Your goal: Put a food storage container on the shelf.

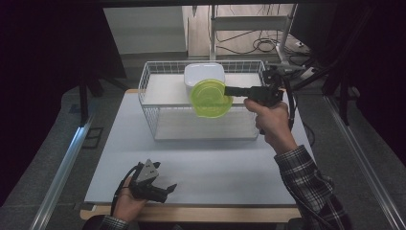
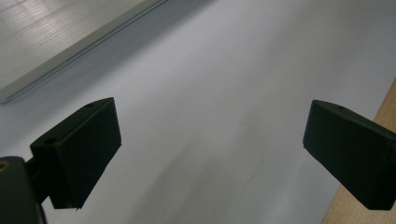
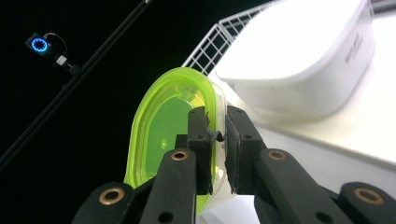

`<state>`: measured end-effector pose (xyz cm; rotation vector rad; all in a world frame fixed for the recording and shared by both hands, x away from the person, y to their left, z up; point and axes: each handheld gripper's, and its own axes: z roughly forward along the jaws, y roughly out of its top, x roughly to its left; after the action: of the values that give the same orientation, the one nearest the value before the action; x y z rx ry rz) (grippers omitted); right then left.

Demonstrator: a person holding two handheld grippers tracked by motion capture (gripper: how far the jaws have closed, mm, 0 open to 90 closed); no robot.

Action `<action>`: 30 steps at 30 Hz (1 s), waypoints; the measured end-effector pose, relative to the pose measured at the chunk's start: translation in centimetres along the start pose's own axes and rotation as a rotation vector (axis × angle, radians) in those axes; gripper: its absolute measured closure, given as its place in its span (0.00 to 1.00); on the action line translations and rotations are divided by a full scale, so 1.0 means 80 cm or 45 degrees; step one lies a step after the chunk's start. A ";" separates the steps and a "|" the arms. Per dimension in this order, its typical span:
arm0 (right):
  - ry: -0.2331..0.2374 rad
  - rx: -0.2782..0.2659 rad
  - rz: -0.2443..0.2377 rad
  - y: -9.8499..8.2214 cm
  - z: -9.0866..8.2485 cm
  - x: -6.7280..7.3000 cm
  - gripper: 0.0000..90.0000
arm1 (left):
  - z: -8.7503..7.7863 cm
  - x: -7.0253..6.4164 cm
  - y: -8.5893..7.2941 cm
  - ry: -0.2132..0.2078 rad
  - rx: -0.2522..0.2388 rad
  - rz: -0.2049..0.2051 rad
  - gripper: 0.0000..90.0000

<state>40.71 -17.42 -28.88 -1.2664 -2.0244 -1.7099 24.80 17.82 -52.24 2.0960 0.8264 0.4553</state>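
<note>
- High view: the right gripper (image 1: pixel 229 91) pinches the rim of a lime-green bowl (image 1: pixel 209 98), tipped on edge and held in the air over the wire basket (image 1: pixel 149 111) at the far middle of the table (image 1: pixel 210 163). A white container (image 1: pixel 205 74) sits in the basket just behind the bowl. I judge the step to be carrying the bowl, either out of the basket or into it; the next move calls for a steady clamp and a path clear of the basket's wire rim. The right forearm reaches forward from the near right, the hand gripping the handle with the jaws level and pointing left.
- High view, near left: the left gripper (image 1: pixel 167 189) rests low at the table's near edge, pointing right.
- Left gripper view: its jaws stand wide apart with nothing between them, over bare white tabletop (image 2: pixel 219 93).
- Right gripper view: the jaws are clamped on the thin wall of the green bowl (image 3: pixel 159 135), one pad inside, one outside; the white container (image 3: pixel 299 60) lies just right of it.
</note>
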 end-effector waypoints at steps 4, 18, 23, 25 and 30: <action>-0.013 -0.023 -0.005 0.017 0.003 0.008 0.91 | 0.000 0.000 0.000 -0.004 0.000 -0.003 0.04; -0.108 -0.124 -0.007 0.069 0.025 0.017 0.91 | -0.001 0.001 -0.001 -0.005 0.002 -0.002 0.04; -0.160 -0.149 -0.004 0.081 0.036 0.014 0.91 | 0.000 0.001 -0.001 -0.009 0.003 -0.002 0.04; -0.174 -0.154 0.005 0.084 0.040 0.011 0.90 | -0.001 0.001 -0.001 -0.011 0.002 -0.001 0.04; -0.210 -0.169 0.032 0.091 0.052 0.002 0.90 | 0.000 0.001 -0.001 -0.014 0.004 0.003 0.04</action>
<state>47.27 -13.98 -24.91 -1.5152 -2.0005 -1.8090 24.79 17.89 -52.28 2.1003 0.8191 0.4439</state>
